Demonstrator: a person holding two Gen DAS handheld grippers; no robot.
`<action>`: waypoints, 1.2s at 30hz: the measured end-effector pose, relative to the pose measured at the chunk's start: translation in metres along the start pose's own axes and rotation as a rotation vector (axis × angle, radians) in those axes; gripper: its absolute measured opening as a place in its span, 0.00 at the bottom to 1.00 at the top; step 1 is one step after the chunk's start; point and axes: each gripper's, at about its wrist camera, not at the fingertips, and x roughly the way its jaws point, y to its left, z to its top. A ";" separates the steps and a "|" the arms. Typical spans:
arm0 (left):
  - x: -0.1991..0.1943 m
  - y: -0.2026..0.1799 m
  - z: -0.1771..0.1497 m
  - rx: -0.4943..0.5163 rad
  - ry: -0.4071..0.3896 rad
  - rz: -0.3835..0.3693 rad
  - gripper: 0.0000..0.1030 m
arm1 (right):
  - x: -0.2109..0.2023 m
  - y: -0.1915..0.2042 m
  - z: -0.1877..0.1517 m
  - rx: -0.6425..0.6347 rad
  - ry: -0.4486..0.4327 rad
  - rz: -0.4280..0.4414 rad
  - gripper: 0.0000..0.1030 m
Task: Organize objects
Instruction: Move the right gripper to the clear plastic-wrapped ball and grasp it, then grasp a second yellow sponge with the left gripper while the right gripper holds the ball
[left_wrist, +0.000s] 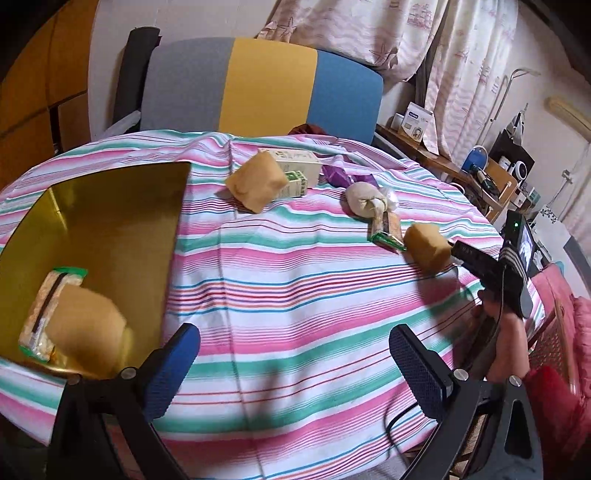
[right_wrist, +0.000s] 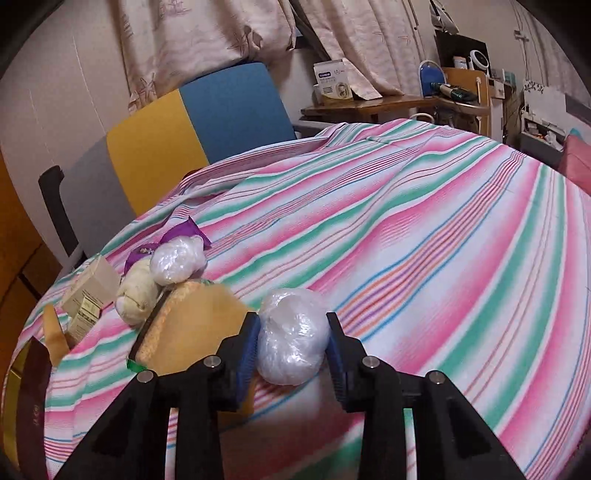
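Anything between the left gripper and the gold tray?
No. In the left wrist view the left gripper sits beside the gold tray; only striped cloth lies between.

left hand-held gripper: jaws wide apart, empty | right hand-held gripper: pads clamped, angled downward

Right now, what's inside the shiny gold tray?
Inside the gold tray lie a tan paper-wrapped block and a clear snack packet with green ends, partly under the block. Whatever else the block covers cannot be seen.
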 end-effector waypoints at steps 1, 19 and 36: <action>0.002 -0.003 0.001 0.000 0.004 -0.004 1.00 | 0.003 0.001 0.000 -0.009 0.017 -0.004 0.34; 0.058 -0.063 0.044 0.009 0.027 -0.104 1.00 | -0.026 -0.019 -0.011 0.093 -0.125 -0.064 0.34; 0.151 -0.158 0.076 0.148 0.045 -0.269 1.00 | -0.022 -0.048 -0.019 0.254 -0.140 -0.101 0.34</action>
